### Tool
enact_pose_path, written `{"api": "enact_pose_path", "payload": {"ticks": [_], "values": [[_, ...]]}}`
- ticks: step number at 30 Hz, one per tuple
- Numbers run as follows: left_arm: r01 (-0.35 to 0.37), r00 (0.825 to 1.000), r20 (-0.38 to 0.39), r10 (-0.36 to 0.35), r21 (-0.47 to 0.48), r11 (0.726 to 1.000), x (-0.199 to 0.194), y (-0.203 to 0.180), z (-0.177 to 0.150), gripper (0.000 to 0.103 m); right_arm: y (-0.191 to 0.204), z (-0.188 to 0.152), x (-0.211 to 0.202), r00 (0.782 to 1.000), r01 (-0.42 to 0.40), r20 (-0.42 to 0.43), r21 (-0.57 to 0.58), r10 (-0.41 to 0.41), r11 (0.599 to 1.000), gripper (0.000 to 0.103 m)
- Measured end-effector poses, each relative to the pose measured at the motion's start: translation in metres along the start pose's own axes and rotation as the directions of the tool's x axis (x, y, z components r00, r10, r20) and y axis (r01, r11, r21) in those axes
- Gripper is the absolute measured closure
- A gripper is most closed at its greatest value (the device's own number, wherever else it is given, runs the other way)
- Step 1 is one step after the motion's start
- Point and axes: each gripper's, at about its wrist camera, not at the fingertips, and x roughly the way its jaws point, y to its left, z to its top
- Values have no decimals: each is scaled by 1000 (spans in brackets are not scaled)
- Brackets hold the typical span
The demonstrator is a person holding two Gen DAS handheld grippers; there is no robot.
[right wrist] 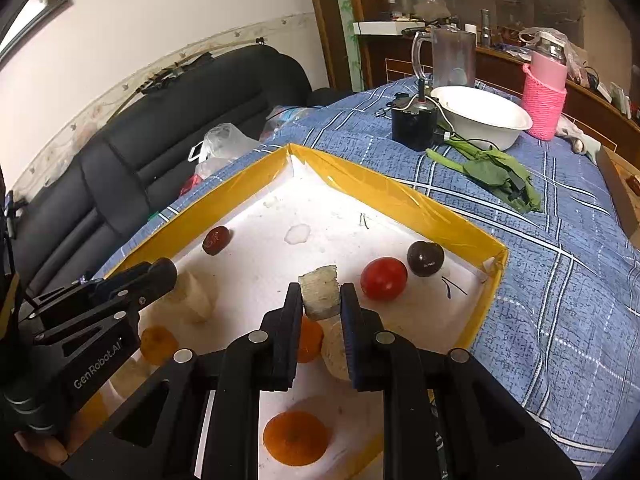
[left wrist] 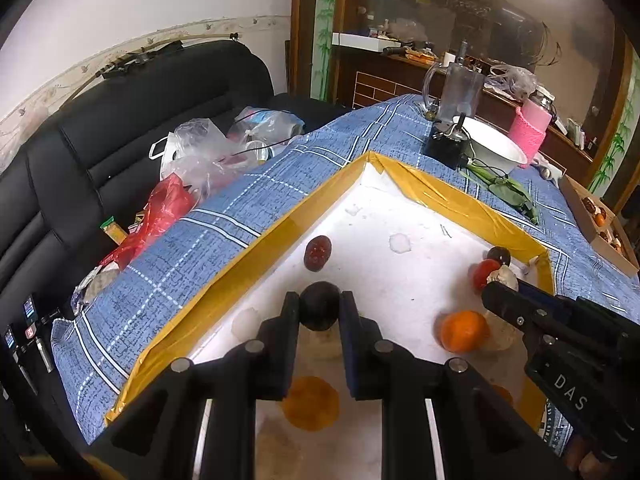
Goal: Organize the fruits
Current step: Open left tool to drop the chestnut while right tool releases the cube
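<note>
A round dark plum (left wrist: 319,307) is clamped above the yellow-rimmed white tray (right wrist: 400,196); a pale cut chunk (right wrist: 321,291) is likewise held. A red tomato (right wrist: 383,278), dark fruit (right wrist: 425,258), wrinkled date (right wrist: 216,240) and oranges (right wrist: 295,437) lie inside.

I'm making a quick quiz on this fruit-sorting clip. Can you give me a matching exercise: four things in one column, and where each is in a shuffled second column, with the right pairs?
Things
1. dark round fruit
2. pale cut chunk
3. red tomato
4. white bowl

Places
A. on the blue checked cloth, outside the tray
B. held between the fingers of the right gripper
C. lying on the white floor of the yellow-rimmed tray, beside a dark fruit
D. held between the fingers of the left gripper

Pairs: 1-D, 2-B, 3-C, 4-A
</note>
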Motion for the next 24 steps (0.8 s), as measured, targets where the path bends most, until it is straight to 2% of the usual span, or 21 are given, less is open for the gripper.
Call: {"api": "enact_pose_path", "payload": {"ticks": [22, 23, 24], "values": [[-47, 999, -14, 47, -16, 999, 14, 3, 10, 78, -2, 2, 22, 999, 6, -38, -15, -6, 1000, 85], [-51, 999, -16, 51, -15, 999, 14, 3, 11, 76, -3, 2, 23, 999, 7, -38, -14, -8, 1000, 84], [-60, 998, -17, 59, -15, 998, 14, 3, 12, 72, -3, 2, 23, 999, 14, -38, -15, -15, 1000, 76]]}}
